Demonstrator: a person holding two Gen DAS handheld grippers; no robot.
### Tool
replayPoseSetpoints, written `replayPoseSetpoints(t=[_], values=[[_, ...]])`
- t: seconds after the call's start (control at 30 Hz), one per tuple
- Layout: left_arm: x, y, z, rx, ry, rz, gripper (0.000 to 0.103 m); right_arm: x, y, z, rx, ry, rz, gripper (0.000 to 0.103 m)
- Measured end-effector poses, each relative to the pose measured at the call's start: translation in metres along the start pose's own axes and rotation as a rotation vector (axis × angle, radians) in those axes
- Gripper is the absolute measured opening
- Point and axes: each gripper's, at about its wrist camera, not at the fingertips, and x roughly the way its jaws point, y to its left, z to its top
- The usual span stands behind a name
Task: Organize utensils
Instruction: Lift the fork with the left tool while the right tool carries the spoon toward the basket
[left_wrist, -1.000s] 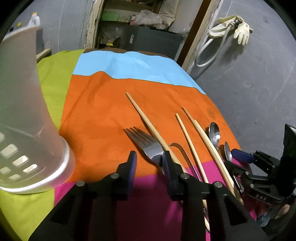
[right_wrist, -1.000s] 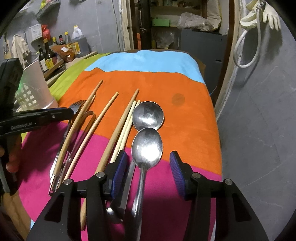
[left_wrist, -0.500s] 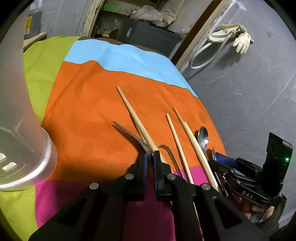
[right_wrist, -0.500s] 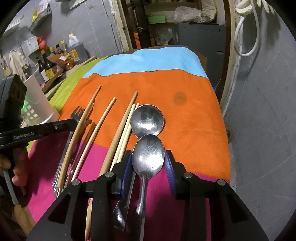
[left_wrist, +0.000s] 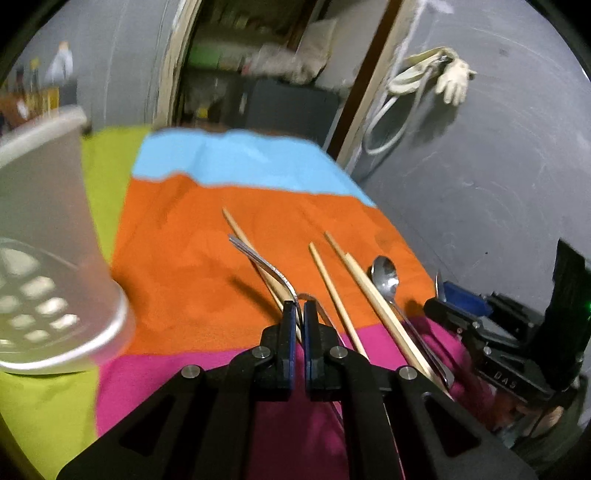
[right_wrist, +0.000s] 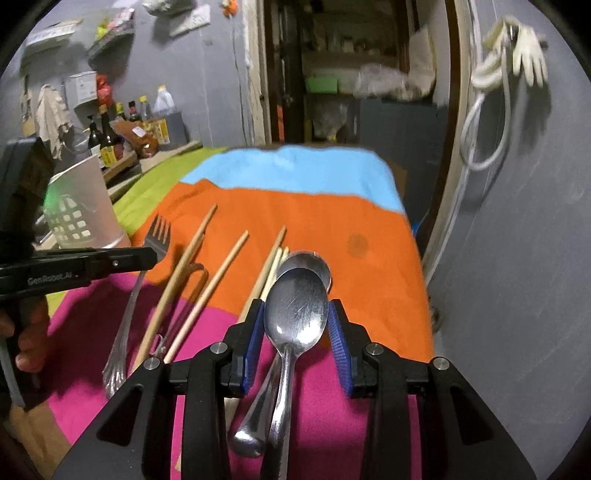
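My left gripper (left_wrist: 299, 310) is shut on a steel fork (left_wrist: 264, 264) and holds it edge-on above the cloth; the fork also shows in the right wrist view (right_wrist: 157, 236). My right gripper (right_wrist: 295, 325) is shut on a steel spoon (right_wrist: 295, 306), lifted off the cloth. A second spoon (right_wrist: 316, 260) lies under it. Several wooden chopsticks (left_wrist: 332, 288) lie on the orange and pink cloth (left_wrist: 177, 236) between the grippers. A translucent white utensil holder (left_wrist: 44, 236) with a perforated base stands at the left.
The table's right edge drops off beside a grey wall (left_wrist: 480, 147). A thin wire loop (right_wrist: 197, 269) lies among the chopsticks. Bottles (right_wrist: 107, 140) stand on a shelf at the far left. A doorway with shelves (right_wrist: 332, 74) is behind the table.
Both grippers closed, the left on the fork and the right on the spoon, and have lifted them off the cloth. The fork has turned edge-on.
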Motion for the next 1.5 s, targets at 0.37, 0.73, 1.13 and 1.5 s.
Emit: replayPoseSetpoints(t=[0.37, 0.73, 1.13, 1.5], values=[[-0.059, -0.042, -0.030, 0.157, -0.349, 0.175, 0.000, -0.044, 0.046, -0.007, -0.199, -0.283, -0.148, 0.032], [-0.109, -0.029, -0.020, 0.131, -0.561, 0.233, 0.000, -0.067, 0.078, 0.030, -0.176, -0.545, -0.108, 0.032], [-0.192, 0.050, 0.024, 0.074, -0.737, 0.333, 0.000, -0.061, 0.138, 0.121, -0.068, -0.778, 0.182, 0.032], [-0.216, 0.131, 0.043, -0.061, -0.814, 0.435, 0.000, 0.003, 0.180, 0.176, 0.083, -0.728, 0.349, 0.032]])
